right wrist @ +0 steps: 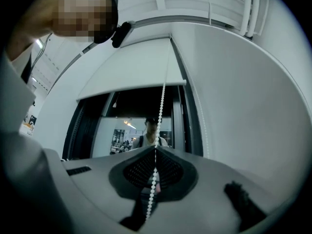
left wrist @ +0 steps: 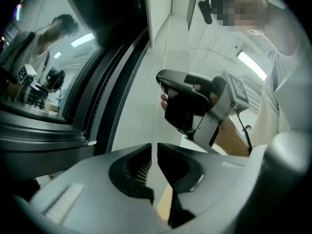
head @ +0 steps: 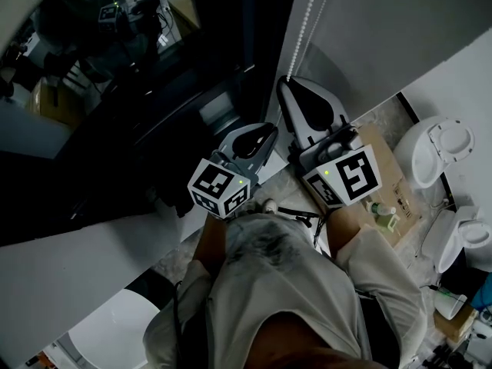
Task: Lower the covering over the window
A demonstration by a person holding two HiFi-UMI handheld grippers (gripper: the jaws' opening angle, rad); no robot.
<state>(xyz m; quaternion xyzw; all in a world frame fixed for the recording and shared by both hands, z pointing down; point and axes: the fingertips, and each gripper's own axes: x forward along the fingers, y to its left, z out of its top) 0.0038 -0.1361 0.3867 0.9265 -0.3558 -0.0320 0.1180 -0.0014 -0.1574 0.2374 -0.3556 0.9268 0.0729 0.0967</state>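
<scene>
Facing dark window [right wrist: 131, 106], mostly uncovered, with blind [right wrist: 131, 72] down over only its top part. Clamped on bead chain [right wrist: 162, 106] with right gripper [right wrist: 156, 152]; left gripper [left wrist: 155, 152] slightly parted, empty. Judging by this, barely started; most pulling left.

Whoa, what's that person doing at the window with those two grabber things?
A person is working to lower the blind. The right gripper has its jaws shut on the bead chain that works the blind. The left gripper sits beside it, jaws a little apart and gripping nothing that I can see. So far the blind covers only the top of the window; the dark part below is bare.
</scene>
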